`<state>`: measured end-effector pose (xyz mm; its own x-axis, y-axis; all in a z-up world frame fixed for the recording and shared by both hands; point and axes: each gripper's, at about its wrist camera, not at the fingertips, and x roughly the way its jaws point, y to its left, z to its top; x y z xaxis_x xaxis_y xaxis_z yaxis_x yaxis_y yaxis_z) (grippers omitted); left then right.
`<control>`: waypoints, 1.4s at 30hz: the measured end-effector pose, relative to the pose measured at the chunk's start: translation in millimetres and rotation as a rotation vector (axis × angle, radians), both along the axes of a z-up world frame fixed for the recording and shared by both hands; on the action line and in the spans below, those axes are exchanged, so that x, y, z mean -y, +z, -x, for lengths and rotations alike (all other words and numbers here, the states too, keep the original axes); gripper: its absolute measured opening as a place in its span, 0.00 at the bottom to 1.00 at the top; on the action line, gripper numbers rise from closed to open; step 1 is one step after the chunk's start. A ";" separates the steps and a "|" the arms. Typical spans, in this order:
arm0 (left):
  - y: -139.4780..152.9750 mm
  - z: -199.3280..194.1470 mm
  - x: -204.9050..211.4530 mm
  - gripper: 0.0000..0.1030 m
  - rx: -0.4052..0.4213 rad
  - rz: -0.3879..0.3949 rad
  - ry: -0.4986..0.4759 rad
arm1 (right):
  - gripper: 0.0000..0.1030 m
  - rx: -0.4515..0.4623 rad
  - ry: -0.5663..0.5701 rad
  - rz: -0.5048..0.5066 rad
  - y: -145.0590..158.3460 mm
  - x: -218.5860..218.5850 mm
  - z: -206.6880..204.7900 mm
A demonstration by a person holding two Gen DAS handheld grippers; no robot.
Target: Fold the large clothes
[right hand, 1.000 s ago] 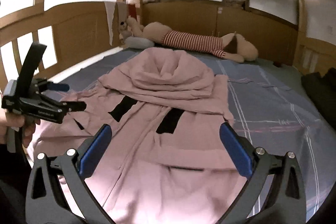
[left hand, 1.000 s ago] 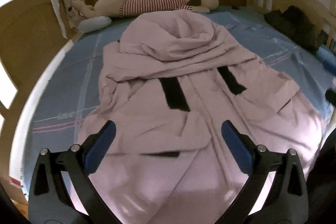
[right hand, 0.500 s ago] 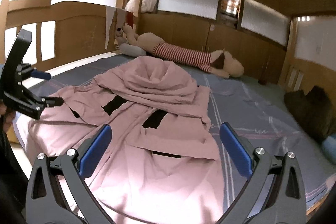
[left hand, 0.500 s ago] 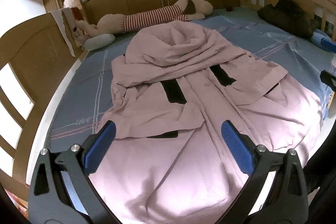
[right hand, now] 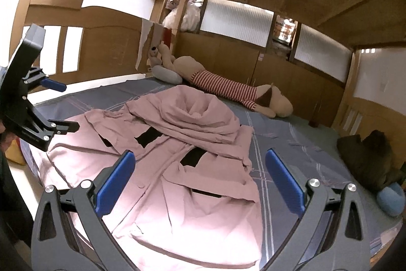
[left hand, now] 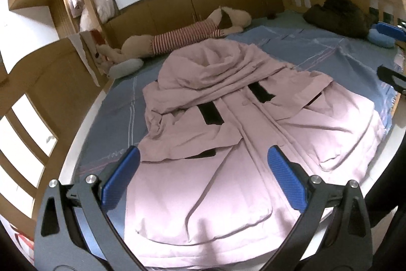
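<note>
While both my grippers [left hand: 203, 175] [right hand: 200, 179] hang wide open, empty | coat [left hand: 236, 133] bunched up top | pinch hem corners evenly

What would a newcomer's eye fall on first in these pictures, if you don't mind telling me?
A large pink garment spread across the blue bedsheet fills the middle, its upper part bunched into a heap. Behind it, a long plush dog in a striped shirt lies along the wooden wall. Both open grippers, left and right, hang above the garment's near end.
</note>
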<state>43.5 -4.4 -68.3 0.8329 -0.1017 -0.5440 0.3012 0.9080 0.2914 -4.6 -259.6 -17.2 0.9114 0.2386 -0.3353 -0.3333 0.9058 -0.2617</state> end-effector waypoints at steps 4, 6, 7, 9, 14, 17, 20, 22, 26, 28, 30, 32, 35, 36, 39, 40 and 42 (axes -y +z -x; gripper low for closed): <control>5.2 22.6 -6.0 0.98 0.051 -0.033 -0.079 | 0.99 0.013 0.029 0.021 5.6 -1.6 10.5; 3.3 32.7 -7.5 0.98 0.075 -0.054 -0.122 | 0.99 0.026 0.031 0.040 5.9 -2.1 15.1; 0.8 38.4 -7.1 0.98 0.089 -0.082 -0.137 | 0.99 0.033 0.026 0.067 5.7 -3.8 18.1; -2.4 47.7 -5.2 0.98 0.122 -0.128 -0.159 | 0.99 0.054 0.038 0.099 6.8 -8.3 25.1; -9.7 67.4 4.5 0.98 0.161 -0.209 -0.235 | 0.99 0.092 0.067 0.153 4.5 -14.0 43.3; -10.9 78.1 9.6 0.98 0.185 -0.237 -0.270 | 0.99 0.101 0.065 0.198 -1.2 -14.8 50.0; -13.3 86.0 13.4 0.98 0.198 -0.262 -0.307 | 0.99 0.101 0.069 0.233 -8.7 -13.1 56.8; -18.1 89.9 16.2 0.98 0.191 -0.286 -0.335 | 0.99 0.096 0.074 0.255 -14.4 -13.0 59.9; -35.8 92.9 23.3 0.98 0.161 -0.360 -0.381 | 0.99 0.086 0.083 0.315 -26.6 -16.1 63.9; -45.9 95.3 26.7 0.98 0.158 -0.412 -0.400 | 0.99 0.069 0.092 0.340 -32.8 -18.5 64.6; -57.0 99.2 29.0 0.98 0.157 -0.474 -0.417 | 0.99 0.072 0.102 0.365 -38.4 -21.2 67.9; -70.4 106.3 29.4 0.98 0.165 -0.540 -0.446 | 0.99 0.071 0.119 0.405 -46.3 -23.2 72.2; -92.5 113.7 24.0 0.98 0.161 -0.613 -0.474 | 0.99 0.086 0.135 0.495 -65.4 -24.3 79.2; -98.1 113.8 21.9 0.98 0.160 -0.628 -0.475 | 0.99 0.084 0.139 0.520 -72.8 -23.7 80.6; -122.9 113.1 13.2 0.98 0.165 -0.670 -0.472 | 0.99 0.102 0.158 0.626 -104.9 -22.8 88.9; -130.6 112.4 8.3 0.98 0.191 -0.653 -0.472 | 0.99 0.131 0.166 0.659 -118.5 -21.5 94.1; -142.6 109.2 2.2 0.98 0.205 -0.628 -0.466 | 0.99 0.156 0.167 0.751 -143.8 -22.4 97.1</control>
<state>-65.7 -6.6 -210.8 0.8698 -0.1894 -0.4556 0.4933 0.3508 0.7960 -101.8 -237.2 -161.0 0.9332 0.1368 -0.3322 -0.3587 0.4090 -0.8391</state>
